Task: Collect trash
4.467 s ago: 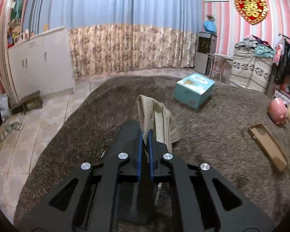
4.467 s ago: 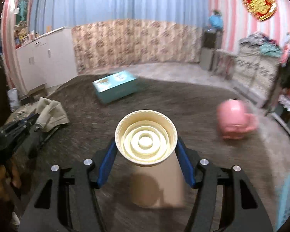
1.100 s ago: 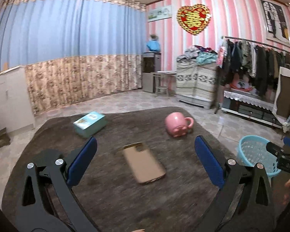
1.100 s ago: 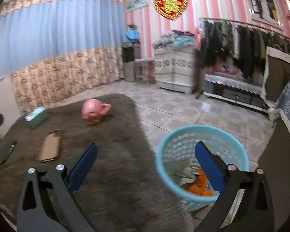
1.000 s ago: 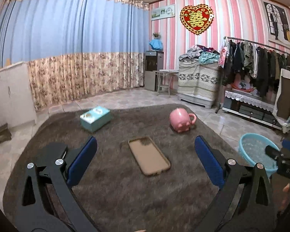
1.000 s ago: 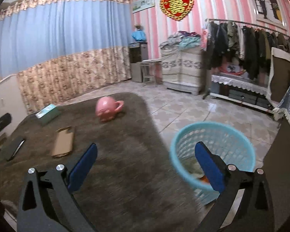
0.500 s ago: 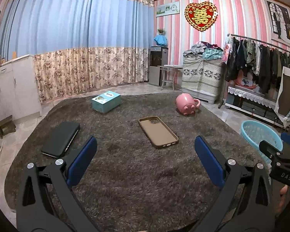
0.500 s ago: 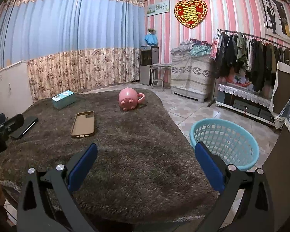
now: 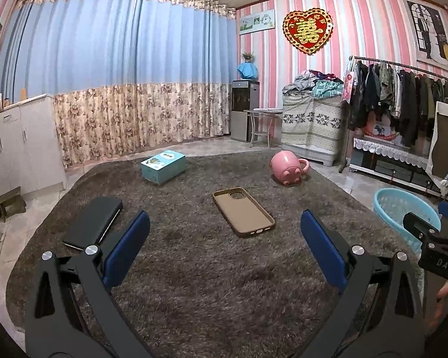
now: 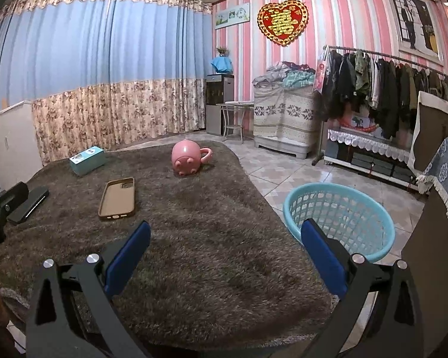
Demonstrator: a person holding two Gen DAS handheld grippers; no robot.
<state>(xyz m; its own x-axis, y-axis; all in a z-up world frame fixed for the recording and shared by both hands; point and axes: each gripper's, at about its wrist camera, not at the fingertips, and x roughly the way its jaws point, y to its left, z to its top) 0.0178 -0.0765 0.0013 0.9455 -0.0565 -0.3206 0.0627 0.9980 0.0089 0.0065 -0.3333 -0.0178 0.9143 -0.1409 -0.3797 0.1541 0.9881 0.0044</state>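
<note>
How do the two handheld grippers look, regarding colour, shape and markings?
Both the left gripper and the right gripper have black angular frames with triangular cut-outs and silver round bolts. Their fingers carry flat blue pads. White letters "DAS" mark the right gripper's body in the left wrist view. No cables show.

Both grippers emptied and drawn back from the basket

The left gripper [image 9: 224,246], which earlier pinched a beige cloth, and the right gripper [image 10: 224,247], which earlier clamped a cream ribbed round lid, now gape wide with nothing between their blue pads; the pale blue plastic mesh basket [image 10: 339,208] has shifted from dead ahead of the right gripper to its forward right.
</note>
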